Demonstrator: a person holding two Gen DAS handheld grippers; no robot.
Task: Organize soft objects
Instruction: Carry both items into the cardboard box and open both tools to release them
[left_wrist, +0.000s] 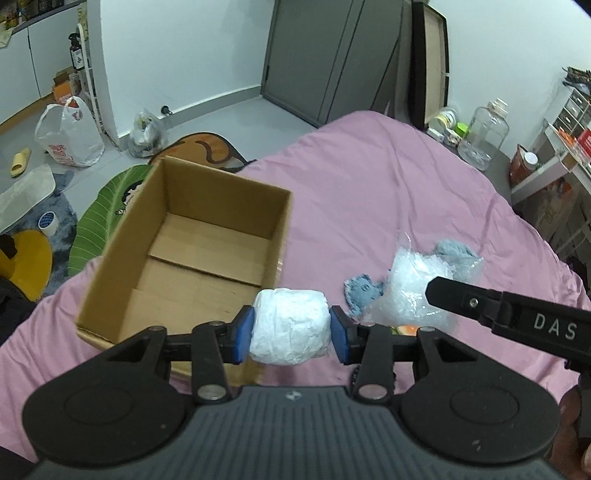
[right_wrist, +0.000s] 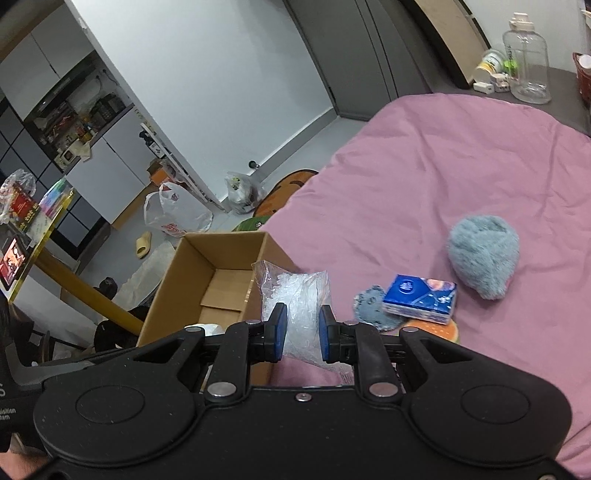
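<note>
Cardboard box (left_wrist: 184, 258) open-topped, seemingly unobstructed.

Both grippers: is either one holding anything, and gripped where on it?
The left gripper clamps a white wrapped bundle across its two sides. The right gripper pinches a clear plastic bag of white filling near its lower middle.

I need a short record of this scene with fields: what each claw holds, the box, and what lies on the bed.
left claw: shut on white wrapped bundle
right claw: shut on clear plastic bag
cardboard box: open, nothing inside, on pink bed
on bed: grey fluffy ball, blue tissue pack, small grey-blue cloth
</note>
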